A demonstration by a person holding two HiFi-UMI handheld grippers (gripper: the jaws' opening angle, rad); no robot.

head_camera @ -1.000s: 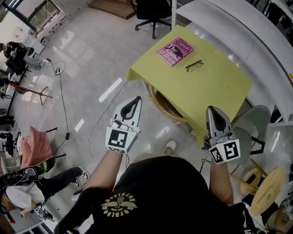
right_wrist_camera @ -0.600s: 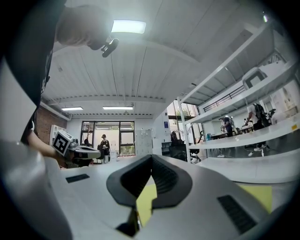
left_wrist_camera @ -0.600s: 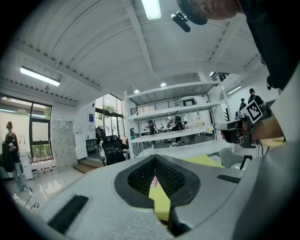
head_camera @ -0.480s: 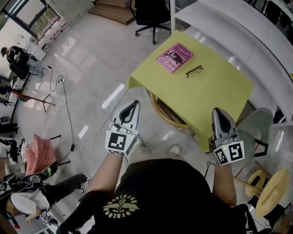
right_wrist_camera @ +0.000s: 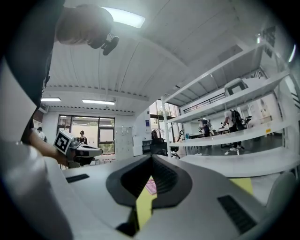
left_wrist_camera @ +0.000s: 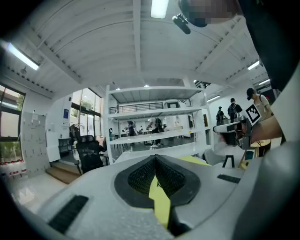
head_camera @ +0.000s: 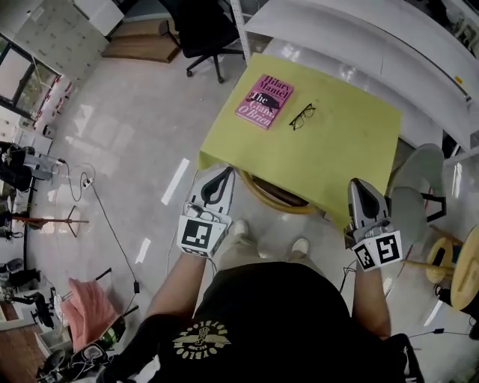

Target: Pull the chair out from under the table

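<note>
A yellow table [head_camera: 329, 153] stands ahead of me with a pink book [head_camera: 263, 100] and black glasses [head_camera: 301, 116] on it. Under its near edge only the curved wooden rim of the chair [head_camera: 275, 200] shows; the rest is hidden by the tabletop. My left gripper [head_camera: 224, 172] is shut and empty, at the table's near left corner, left of the rim. My right gripper [head_camera: 360, 185] is shut and empty at the table's near right edge. Shut jaws show in the left gripper view [left_wrist_camera: 154, 157] and the right gripper view [right_wrist_camera: 151, 157], with yellow tabletop [left_wrist_camera: 161, 202] behind them.
A grey chair [head_camera: 414, 196] stands right of the table, with wooden stools [head_camera: 465, 268] further right. A black office chair [head_camera: 196, 30] is beyond the table's left side, white shelving [head_camera: 359, 22] behind it. Cables [head_camera: 97, 202] and a pink object [head_camera: 87, 311] lie on the floor at left.
I have stepped closer to the table. The left gripper moved forward to the table's near left corner; the right gripper came up to the near right edge. Both stayed shut.
</note>
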